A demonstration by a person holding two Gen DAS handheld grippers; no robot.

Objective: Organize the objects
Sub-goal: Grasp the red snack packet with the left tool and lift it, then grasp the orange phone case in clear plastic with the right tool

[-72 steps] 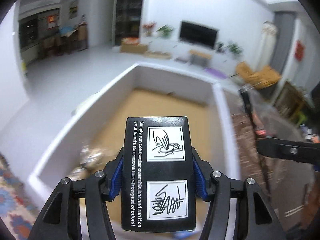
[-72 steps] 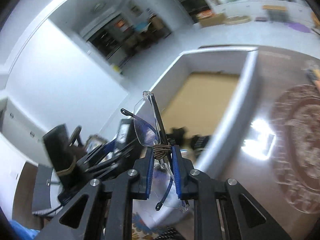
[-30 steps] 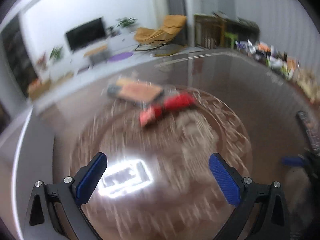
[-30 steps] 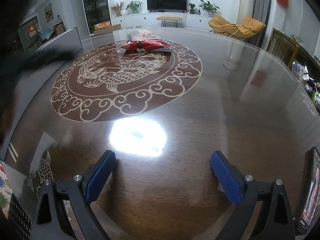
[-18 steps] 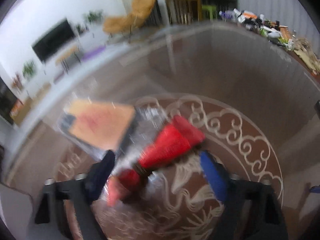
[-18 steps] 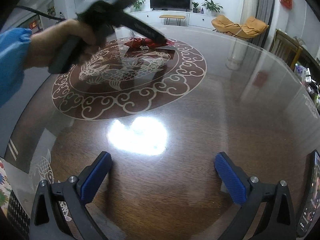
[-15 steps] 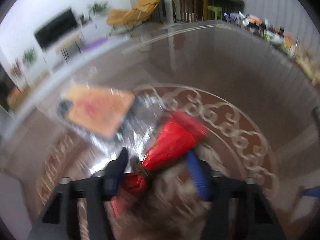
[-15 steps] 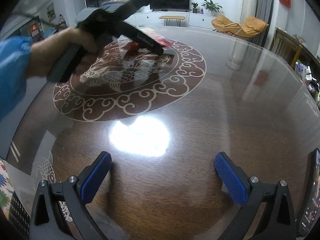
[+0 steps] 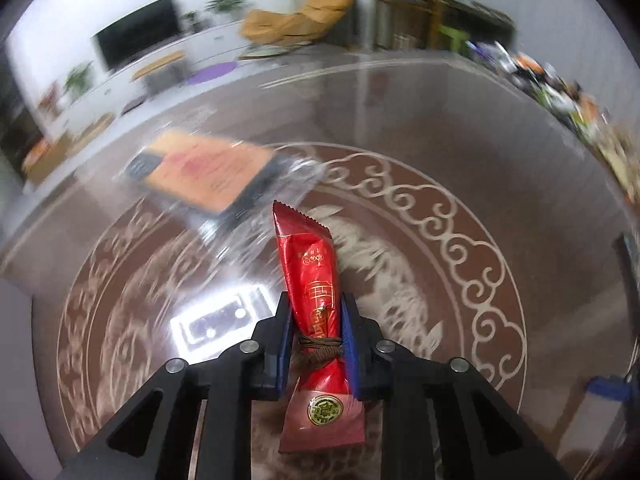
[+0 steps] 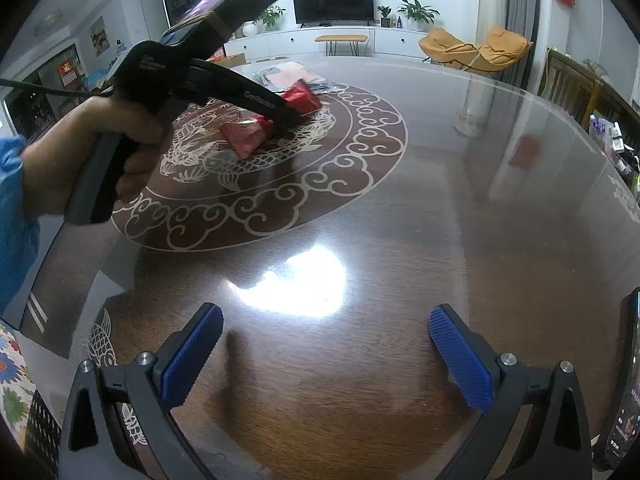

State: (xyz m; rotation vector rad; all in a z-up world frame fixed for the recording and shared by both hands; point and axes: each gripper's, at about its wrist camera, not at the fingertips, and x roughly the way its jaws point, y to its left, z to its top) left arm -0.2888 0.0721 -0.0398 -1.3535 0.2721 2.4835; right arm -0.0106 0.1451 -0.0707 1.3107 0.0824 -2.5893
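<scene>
My left gripper (image 9: 314, 332) is shut on a red foil packet (image 9: 310, 280) at its brown string tie; the packet points forward over the table's round dragon pattern. In the right wrist view the left gripper (image 10: 288, 118) holds the same red packet (image 10: 248, 136) at the far side of the pattern. An orange flat pack in clear plastic (image 9: 208, 172) lies just beyond it. My right gripper (image 10: 326, 344) is open and empty, low over the dark wooden table near the front.
The table (image 10: 460, 208) is glossy with a bright lamp reflection (image 10: 296, 284). A phone (image 10: 624, 400) lies at the right edge. Cluttered small items (image 9: 560, 92) sit at the far right. A patterned rug (image 10: 12, 380) shows past the left edge.
The left gripper let go of the black box, swung over the table and shut on the red packet. The right gripper no longer holds the glasses and now stands open over the table.
</scene>
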